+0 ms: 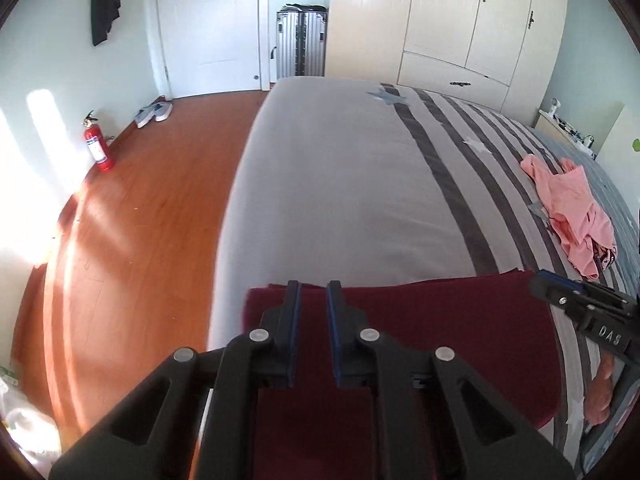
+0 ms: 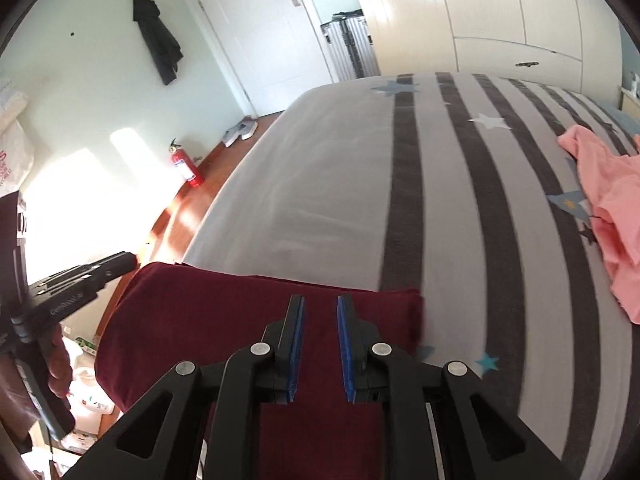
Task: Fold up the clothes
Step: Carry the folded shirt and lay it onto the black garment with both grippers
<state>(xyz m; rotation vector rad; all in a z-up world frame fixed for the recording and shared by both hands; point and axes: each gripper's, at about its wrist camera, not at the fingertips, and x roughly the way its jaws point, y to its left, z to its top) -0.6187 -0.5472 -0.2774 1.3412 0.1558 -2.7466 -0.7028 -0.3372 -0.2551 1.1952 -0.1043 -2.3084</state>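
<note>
A dark red garment [image 1: 420, 320], already folded into a flat rectangle, lies at the near edge of the bed [image 1: 340, 184], its long axis running crosswise to both tools, with its far edge just beyond their tips. The left tool [image 1: 313, 292] hangs over the garment's left part, the right tool [image 2: 320, 306] over its right, and each has its blue pads drawn nearly together with a narrow gap and no cloth between them. A crumpled pink garment [image 2: 604, 200] waits well apart, up the bed on the right side, so the right tool looks the nearer one to fetch it. A red fire extinguisher [image 1: 98, 146] stands against the wall on the floor.
</note>
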